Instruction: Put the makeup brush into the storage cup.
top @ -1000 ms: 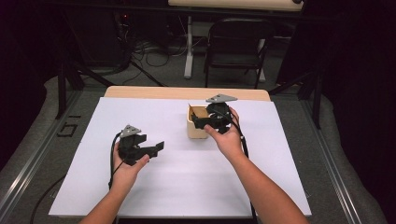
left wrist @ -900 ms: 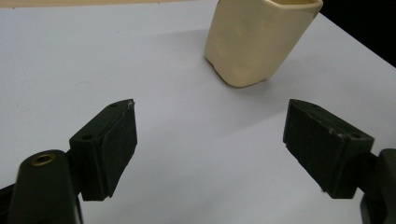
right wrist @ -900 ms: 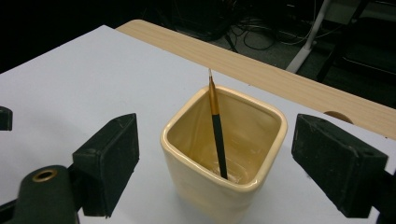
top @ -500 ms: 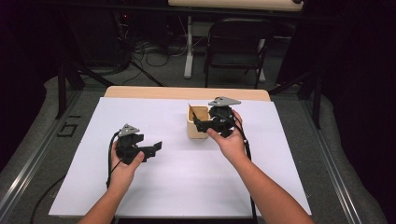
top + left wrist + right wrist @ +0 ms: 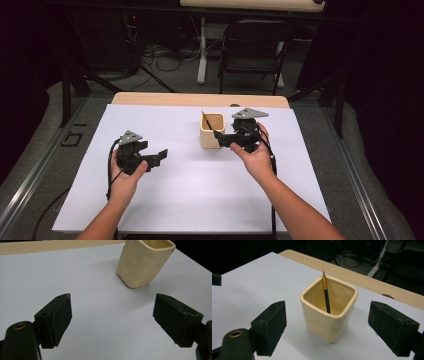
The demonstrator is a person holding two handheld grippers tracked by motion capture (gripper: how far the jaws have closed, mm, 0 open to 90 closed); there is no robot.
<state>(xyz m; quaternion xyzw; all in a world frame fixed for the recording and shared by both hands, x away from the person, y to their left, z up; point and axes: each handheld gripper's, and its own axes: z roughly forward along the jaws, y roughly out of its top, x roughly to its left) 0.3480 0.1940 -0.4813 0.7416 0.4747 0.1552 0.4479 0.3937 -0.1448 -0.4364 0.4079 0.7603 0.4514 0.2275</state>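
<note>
Since a second ago both my hands have pulled back toward me: the right gripper (image 5: 223, 138) was up over the cup (image 5: 212, 131) and now sits just beside its right wall, and the left gripper (image 5: 159, 156) has slid a bit nearer my body. Cup hasn't shifted.

State now: both sets of jaws are spread wide and empty. The right gripper view shows the cup (image 5: 329, 312) framed between its two pads, with clear gaps on both sides, no contact. The pen (image 5: 326, 293) stands inside the cup, leaning against the far wall, gold tip up above the rim.

Cup sits on the white sheet (image 5: 200, 190), toward the back of the table and a little right of centre. It lies well apart from the left gripper, up and to the right in the left gripper view (image 5: 142, 261).

My read on the step: pen looks placed, right hand is clearing off. To do it cleanly:
- keep the right jaws spread while backing out, so neither pad clips the cup wall
- retreat straight along the jaw axis, no sideways sweep; cup looks light and could tip
- stay low enough to miss the pen tip
- left hand parks where it is, no need to brace
</note>
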